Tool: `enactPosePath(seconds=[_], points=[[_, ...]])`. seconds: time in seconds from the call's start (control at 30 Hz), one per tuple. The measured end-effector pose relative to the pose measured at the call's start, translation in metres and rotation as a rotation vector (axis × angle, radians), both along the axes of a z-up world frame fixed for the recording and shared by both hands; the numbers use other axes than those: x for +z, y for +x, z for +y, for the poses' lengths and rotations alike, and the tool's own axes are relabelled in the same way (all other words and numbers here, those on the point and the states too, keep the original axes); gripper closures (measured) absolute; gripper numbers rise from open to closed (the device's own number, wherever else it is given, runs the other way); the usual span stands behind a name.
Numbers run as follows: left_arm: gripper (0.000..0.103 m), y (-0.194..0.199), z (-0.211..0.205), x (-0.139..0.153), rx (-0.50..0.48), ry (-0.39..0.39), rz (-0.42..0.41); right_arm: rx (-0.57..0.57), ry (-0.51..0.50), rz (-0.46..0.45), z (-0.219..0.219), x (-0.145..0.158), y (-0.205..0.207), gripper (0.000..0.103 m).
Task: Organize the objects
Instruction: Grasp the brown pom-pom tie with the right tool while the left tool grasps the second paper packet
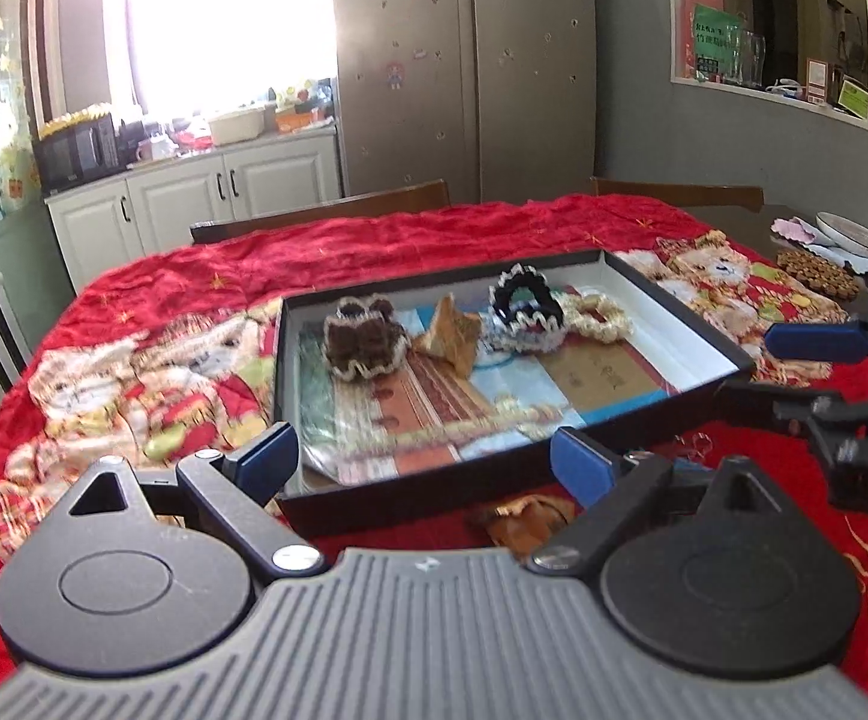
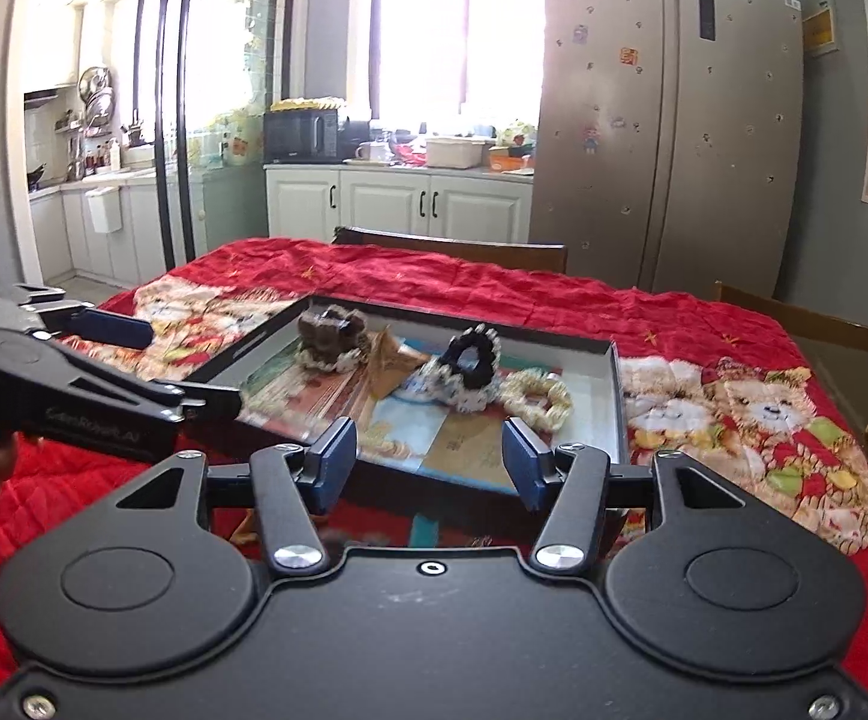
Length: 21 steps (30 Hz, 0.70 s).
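Just ahead of both spread, empty tools [image 1: 425, 462] [image 2: 431, 465]: box [image 1: 682, 360] w/ scrunchies [image 1: 362, 339].

Home kitchen, fridge [image 2: 667, 120], cabinets [image 2: 398, 204], microwave [image 2: 300, 135]

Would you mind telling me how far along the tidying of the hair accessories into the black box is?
Done: a brown scrunchie, a tan clip, a black scrunchie and a cream scrunchie lie in the black box.

In hand: nothing; the left gripper and right gripper are both open and empty.

Left: a brown item on the red cloth in front of the box.
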<state>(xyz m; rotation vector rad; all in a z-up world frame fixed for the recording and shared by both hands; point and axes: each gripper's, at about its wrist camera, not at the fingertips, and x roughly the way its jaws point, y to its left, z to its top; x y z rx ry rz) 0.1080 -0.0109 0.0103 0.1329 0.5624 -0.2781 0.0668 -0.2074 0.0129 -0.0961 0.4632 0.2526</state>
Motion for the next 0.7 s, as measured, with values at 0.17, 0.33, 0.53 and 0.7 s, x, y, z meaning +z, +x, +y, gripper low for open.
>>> enactPosePath(seconds=[0.17,0.33,0.53,0.7], points=[[0.007,-0.004,-0.005,-0.013,-0.018,-0.006,0.021,0.029,-0.044,0.023,0.017,-0.022,-0.01,0.05],[0.007,-0.004,-0.01,-0.025,-0.034,-0.015,0.044,0.041,-0.043,0.061,0.026,-0.042,-0.011,0.05],[0.007,0.001,-0.015,-0.039,-0.026,-0.025,0.067,0.048,-0.052,0.096,0.031,-0.06,-0.007,0.05],[0.007,0.007,-0.017,-0.049,-0.009,-0.04,0.08,0.047,-0.061,0.115,0.034,-0.07,-0.004,0.05]])
